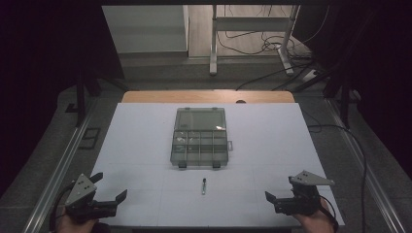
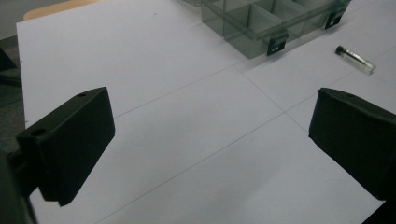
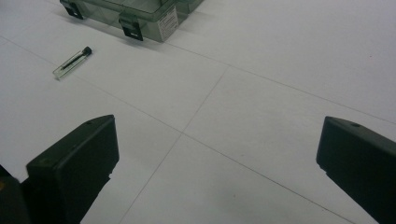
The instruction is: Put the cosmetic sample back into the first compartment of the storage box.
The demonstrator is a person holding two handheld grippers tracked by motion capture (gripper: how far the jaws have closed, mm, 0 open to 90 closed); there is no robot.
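Note:
A translucent grey compartment box [image 1: 199, 145] lies open on the white mat [image 1: 141, 145], its lid folded back toward the far side. Just in front of it lies a small clear vial with a black cap [image 1: 204, 186]. My left gripper [image 1: 110, 186] is held open at the mat's near left corner, nothing between its jaws. At the near right, my right gripper [image 1: 280, 188] is open and empty too. In the left gripper view the box [image 2: 261, 21] and vial [image 2: 356, 59] lie ahead of the left gripper [image 2: 212, 140]. Beyond the right gripper [image 3: 217, 163] lie the box [image 3: 140, 14] and vial [image 3: 72, 63].
Several of the box's compartments hold small pale items. A wooden table edge [image 1: 209, 96] shows past the mat. Metal rails [image 1: 63, 160] run along both sides, and desk legs and cables [image 1: 272, 48] stand on the floor farther back.

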